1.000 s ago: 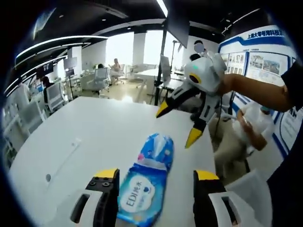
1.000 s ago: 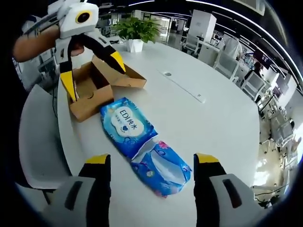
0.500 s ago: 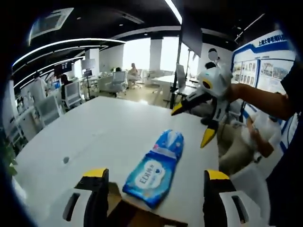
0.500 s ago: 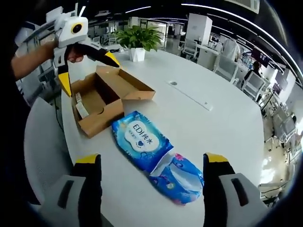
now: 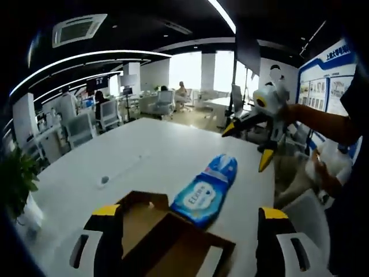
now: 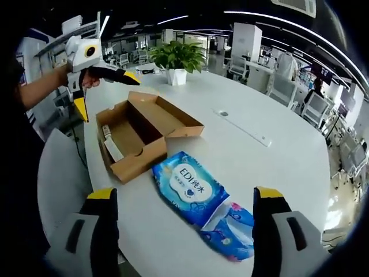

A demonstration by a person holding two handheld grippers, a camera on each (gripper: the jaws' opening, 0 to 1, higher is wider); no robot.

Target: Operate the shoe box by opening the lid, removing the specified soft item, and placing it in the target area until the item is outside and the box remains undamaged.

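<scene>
An open brown cardboard shoe box [image 6: 144, 130] lies on the white table [image 6: 259, 156], its lid folded back. Something white [image 6: 112, 147] leans inside it. A soft blue wipes pack [image 6: 193, 190] lies flat on the table just outside the box. My right gripper [image 6: 184, 193] hovers open above and short of the pack, holding nothing. My left gripper [image 6: 86, 57] hangs open in the air behind the box. In the left gripper view the box [image 5: 167, 248] sits below my open left gripper [image 5: 190, 212], the pack [image 5: 206, 190] lies beyond it, and the right gripper [image 5: 262, 112] floats open past the table [image 5: 144, 150].
A potted plant [image 6: 176, 57] stands at the table's far side, with a round cable port [image 6: 223, 113] nearby. A white chair [image 6: 57, 190] stands by the table edge near the box. A seated person [image 5: 323, 167] is next to the table. Office desks and chairs fill the background.
Both grippers have drawn back from the pack, still open. The left one has retreated behind the box, which now shows in its view. The pack and box stay put.
</scene>
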